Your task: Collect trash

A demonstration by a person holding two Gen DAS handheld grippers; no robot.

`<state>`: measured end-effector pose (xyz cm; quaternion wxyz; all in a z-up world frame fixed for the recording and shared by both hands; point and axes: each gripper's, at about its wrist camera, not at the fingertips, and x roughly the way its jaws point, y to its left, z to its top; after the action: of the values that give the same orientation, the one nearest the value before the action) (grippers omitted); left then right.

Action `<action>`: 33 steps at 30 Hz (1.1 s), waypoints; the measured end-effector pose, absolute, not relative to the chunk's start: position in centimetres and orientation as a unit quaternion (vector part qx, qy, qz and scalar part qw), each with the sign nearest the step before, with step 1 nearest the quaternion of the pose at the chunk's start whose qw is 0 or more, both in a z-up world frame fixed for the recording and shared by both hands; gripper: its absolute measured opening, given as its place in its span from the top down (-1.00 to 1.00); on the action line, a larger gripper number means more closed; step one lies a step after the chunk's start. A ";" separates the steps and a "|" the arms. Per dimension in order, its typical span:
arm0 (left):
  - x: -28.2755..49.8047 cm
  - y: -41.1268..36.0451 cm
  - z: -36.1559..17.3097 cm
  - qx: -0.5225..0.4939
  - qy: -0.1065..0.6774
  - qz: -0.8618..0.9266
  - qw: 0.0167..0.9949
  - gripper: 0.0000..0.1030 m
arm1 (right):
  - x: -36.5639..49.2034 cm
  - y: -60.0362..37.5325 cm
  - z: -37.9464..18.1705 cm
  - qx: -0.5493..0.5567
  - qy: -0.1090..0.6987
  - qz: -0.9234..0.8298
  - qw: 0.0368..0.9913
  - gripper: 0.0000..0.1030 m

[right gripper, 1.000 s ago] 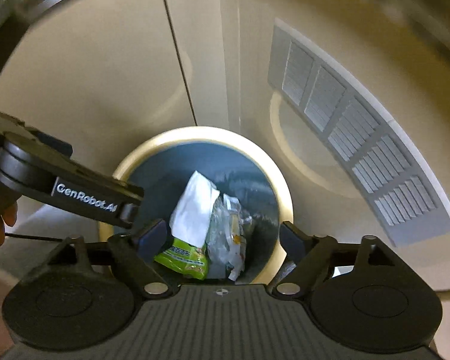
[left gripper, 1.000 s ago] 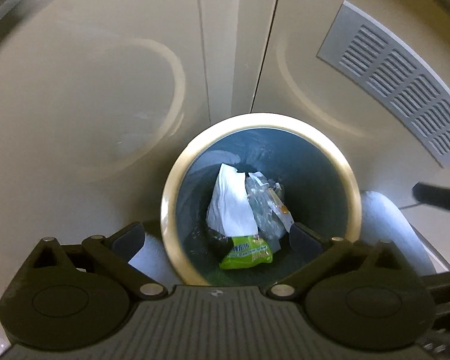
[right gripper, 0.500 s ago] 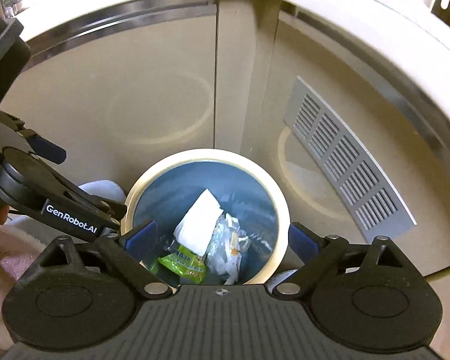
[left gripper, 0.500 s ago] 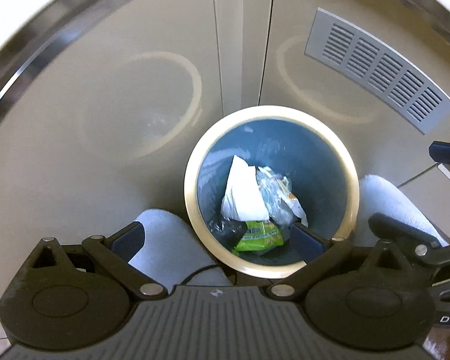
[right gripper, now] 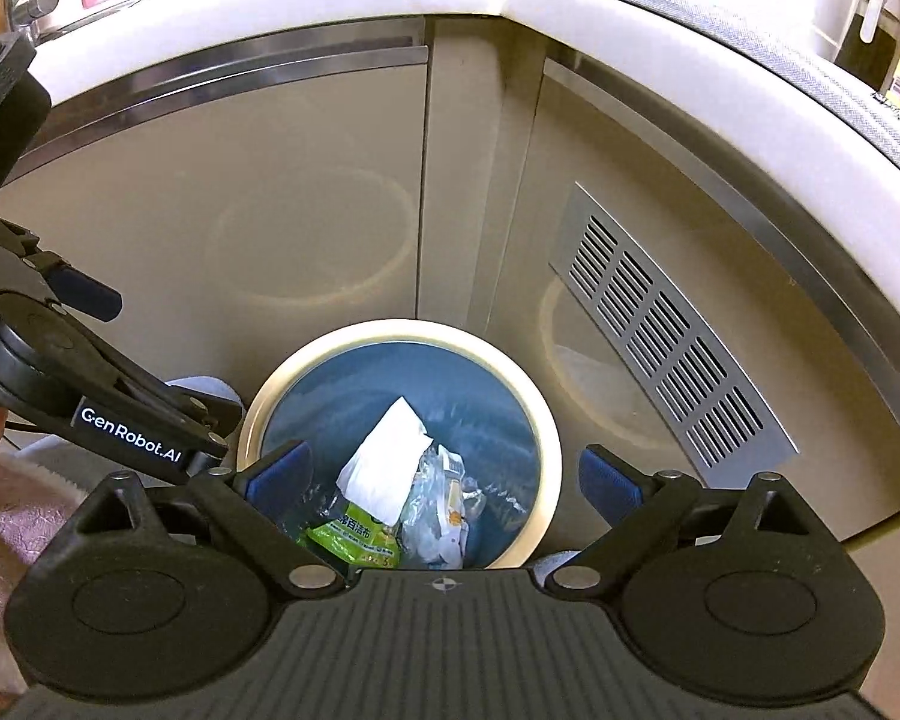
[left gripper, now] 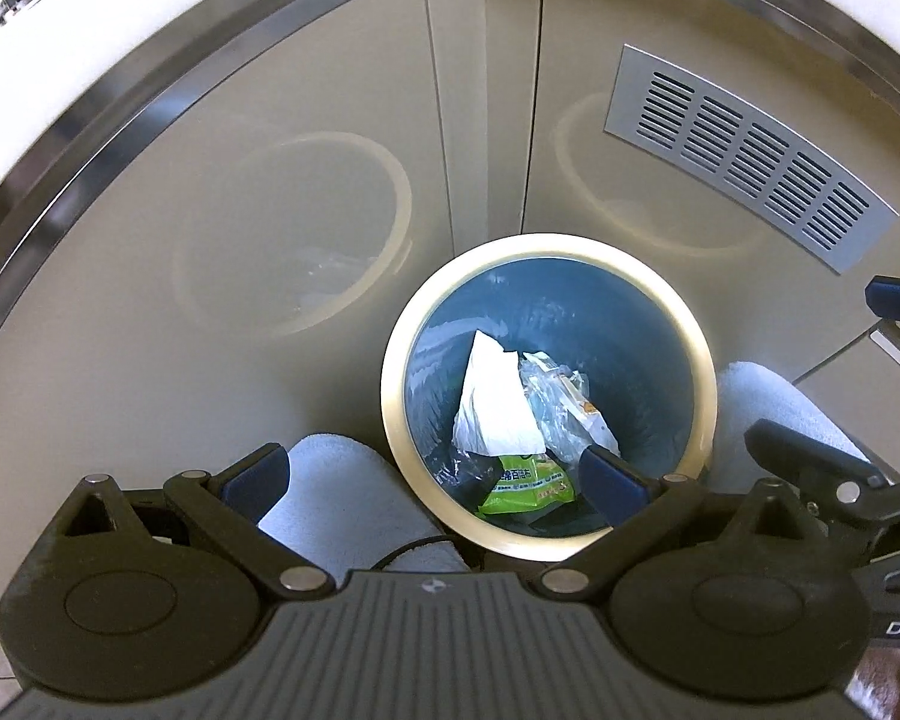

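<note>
Trash (left gripper: 498,408) is lying at the bottom of the bin (left gripper: 699,360) while the left gripper (left gripper: 432,477) and right gripper (right gripper: 444,474) are hanging above it, spread and empty, so lifting both straight clear of the rim seems wisest.
</note>
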<state>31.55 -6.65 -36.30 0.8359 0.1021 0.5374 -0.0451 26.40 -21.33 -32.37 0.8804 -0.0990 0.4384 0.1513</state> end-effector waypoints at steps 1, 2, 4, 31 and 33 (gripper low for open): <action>31.5 -6.6 -36.3 0.102 0.537 -0.045 0.836 -0.99 | 26.4 -21.3 -32.3 -0.099 0.438 0.151 0.880 -0.88; 31.5 -6.7 -36.3 0.102 0.537 -0.045 0.836 -0.99 | 26.4 -21.3 -32.3 -0.099 0.439 0.151 0.880 -0.88; 31.6 -6.6 -36.3 0.102 0.538 -0.046 0.836 -0.99 | 26.4 -21.3 -32.4 -0.099 0.439 0.151 0.880 -0.88; 31.6 -6.7 -36.7 0.105 0.539 -0.047 0.834 -0.99 | 26.6 -21.4 -33.0 -0.095 0.450 0.154 0.875 -0.88; 31.6 -6.6 -36.7 0.105 0.538 -0.046 0.835 -0.99 | 26.6 -21.4 -33.1 -0.094 0.450 0.154 0.874 -0.88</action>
<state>31.61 -6.62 -36.65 0.8349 0.1050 0.5383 -0.0457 26.61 -21.39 -33.11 0.8743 -0.0944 0.4505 0.1543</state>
